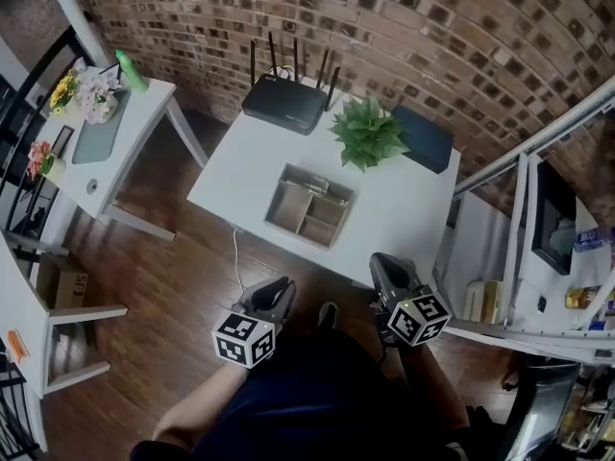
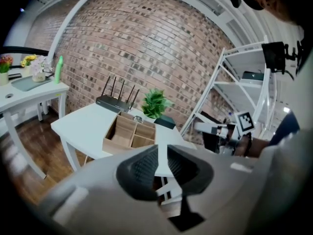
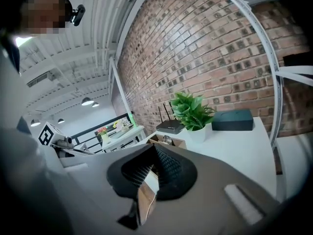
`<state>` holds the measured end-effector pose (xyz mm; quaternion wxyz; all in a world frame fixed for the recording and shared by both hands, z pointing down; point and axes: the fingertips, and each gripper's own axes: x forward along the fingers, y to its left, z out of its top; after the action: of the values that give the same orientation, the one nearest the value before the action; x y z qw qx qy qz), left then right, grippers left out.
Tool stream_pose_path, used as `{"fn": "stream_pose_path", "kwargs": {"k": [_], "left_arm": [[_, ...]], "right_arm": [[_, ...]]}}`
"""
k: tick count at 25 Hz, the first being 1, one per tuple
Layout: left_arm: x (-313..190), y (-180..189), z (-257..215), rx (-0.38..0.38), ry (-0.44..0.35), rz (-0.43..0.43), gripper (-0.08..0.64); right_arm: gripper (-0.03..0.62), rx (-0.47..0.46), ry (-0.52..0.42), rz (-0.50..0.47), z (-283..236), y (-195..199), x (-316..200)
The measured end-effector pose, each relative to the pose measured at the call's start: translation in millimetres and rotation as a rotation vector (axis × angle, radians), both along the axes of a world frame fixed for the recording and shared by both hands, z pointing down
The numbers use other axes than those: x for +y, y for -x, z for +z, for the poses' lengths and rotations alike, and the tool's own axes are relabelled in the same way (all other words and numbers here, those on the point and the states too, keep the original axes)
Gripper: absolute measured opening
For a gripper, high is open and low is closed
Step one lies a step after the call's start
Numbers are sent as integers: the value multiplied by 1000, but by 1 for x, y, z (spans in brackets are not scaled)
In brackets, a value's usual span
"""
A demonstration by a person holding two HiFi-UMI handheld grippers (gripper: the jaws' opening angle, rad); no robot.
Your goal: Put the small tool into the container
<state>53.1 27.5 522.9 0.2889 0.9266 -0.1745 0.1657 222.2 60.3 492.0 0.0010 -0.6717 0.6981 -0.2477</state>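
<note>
A wooden container (image 1: 309,208) with several compartments stands on the white table (image 1: 240,171); it also shows in the left gripper view (image 2: 128,133). A small shiny metal thing (image 2: 138,117) sits at its far side, too small to make out. My left gripper (image 1: 279,290) hangs over the floor just short of the table's near edge. Its jaws (image 2: 161,153) stand a narrow gap apart with nothing between them. My right gripper (image 1: 384,266) is held at the table's near right corner. It is shut (image 3: 155,153) and holds nothing.
On the table's far side are a black router (image 1: 285,102), a potted plant (image 1: 366,133) and a dark box (image 1: 423,138). A side table (image 1: 144,113) with flowers and a green bottle (image 1: 132,70) stands at the left. White shelving (image 1: 524,209) runs along the right.
</note>
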Motion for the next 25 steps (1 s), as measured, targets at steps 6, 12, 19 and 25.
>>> {"fn": "stream_pose_path", "kwargs": {"k": [6, 12, 19, 25], "left_arm": [[0, -5, -1, 0, -13, 5, 49], [0, -5, -1, 3, -15, 2, 49], [-1, -1, -1, 8, -12, -17, 49], [-2, 2, -1, 10, -9, -30, 49]], "right_arm": [[11, -4, 13, 5, 8, 9, 13], [11, 1, 17, 10, 11, 12, 15], [11, 8, 18, 9, 9, 13, 12], [11, 10, 28, 2, 11, 15, 10]]}}
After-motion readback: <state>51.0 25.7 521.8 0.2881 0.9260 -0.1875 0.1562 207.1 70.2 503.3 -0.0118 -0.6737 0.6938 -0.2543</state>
